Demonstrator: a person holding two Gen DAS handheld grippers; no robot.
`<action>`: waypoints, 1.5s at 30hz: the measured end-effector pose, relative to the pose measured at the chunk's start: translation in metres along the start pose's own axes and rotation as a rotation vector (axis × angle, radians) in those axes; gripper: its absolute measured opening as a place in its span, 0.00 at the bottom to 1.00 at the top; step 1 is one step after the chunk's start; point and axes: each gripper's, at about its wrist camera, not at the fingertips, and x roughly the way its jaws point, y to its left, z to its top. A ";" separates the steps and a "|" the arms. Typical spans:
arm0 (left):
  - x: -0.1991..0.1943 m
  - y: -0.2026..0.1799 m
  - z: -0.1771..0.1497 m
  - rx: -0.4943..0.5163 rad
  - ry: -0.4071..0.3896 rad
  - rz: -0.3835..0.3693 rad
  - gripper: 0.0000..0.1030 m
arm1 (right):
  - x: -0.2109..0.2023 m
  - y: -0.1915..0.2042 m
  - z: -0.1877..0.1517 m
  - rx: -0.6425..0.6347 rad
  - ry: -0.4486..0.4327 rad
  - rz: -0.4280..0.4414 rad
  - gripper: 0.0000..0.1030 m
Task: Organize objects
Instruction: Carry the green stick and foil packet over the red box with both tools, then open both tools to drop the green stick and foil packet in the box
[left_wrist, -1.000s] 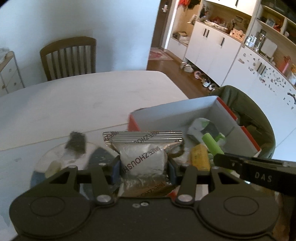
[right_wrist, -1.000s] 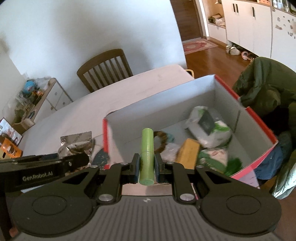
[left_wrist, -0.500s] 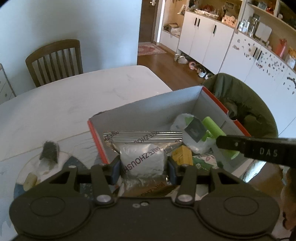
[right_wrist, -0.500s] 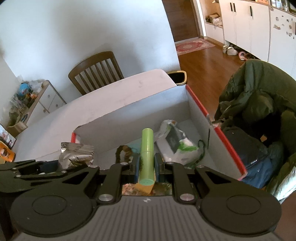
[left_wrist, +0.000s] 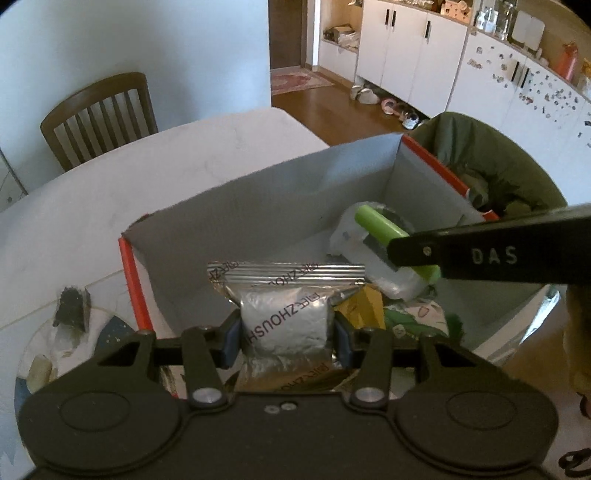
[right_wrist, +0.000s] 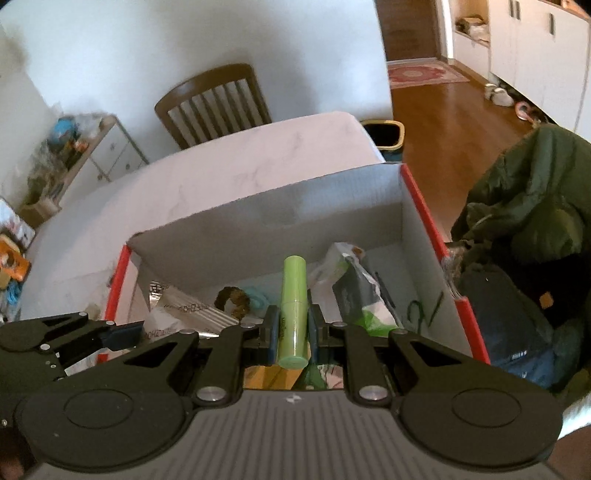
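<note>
Both held things have moved in over the red-edged box (right_wrist: 410, 206) since a second ago.

The silver foil pouch (left_wrist: 286, 321), pinched across its middle by the left gripper (left_wrist: 286, 334), looks light, soft and crinkly, so a hold below the sealed top seems safest. The green tube (right_wrist: 293, 314), clamped near its base by the right gripper (right_wrist: 293, 334), looks stiff and smooth; both hang above the packets already inside.

Beyond your fingers a wooden chair (left_wrist: 98, 118) is standing at the white table's (left_wrist: 147, 177) far edge; right of them, a green jacket (right_wrist: 532, 199) is lying bunched; shoes (left_wrist: 369, 96) are sitting along the cabinets (left_wrist: 406, 55).
</note>
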 end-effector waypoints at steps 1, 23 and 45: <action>0.002 -0.001 0.000 -0.002 0.002 0.003 0.46 | 0.004 0.001 0.001 -0.012 0.007 0.006 0.15; 0.032 -0.010 -0.003 -0.028 0.094 0.027 0.46 | 0.049 0.000 -0.003 -0.076 0.107 -0.046 0.15; 0.015 -0.015 -0.005 -0.036 0.069 0.040 0.62 | -0.007 -0.010 -0.005 -0.051 0.036 0.062 0.22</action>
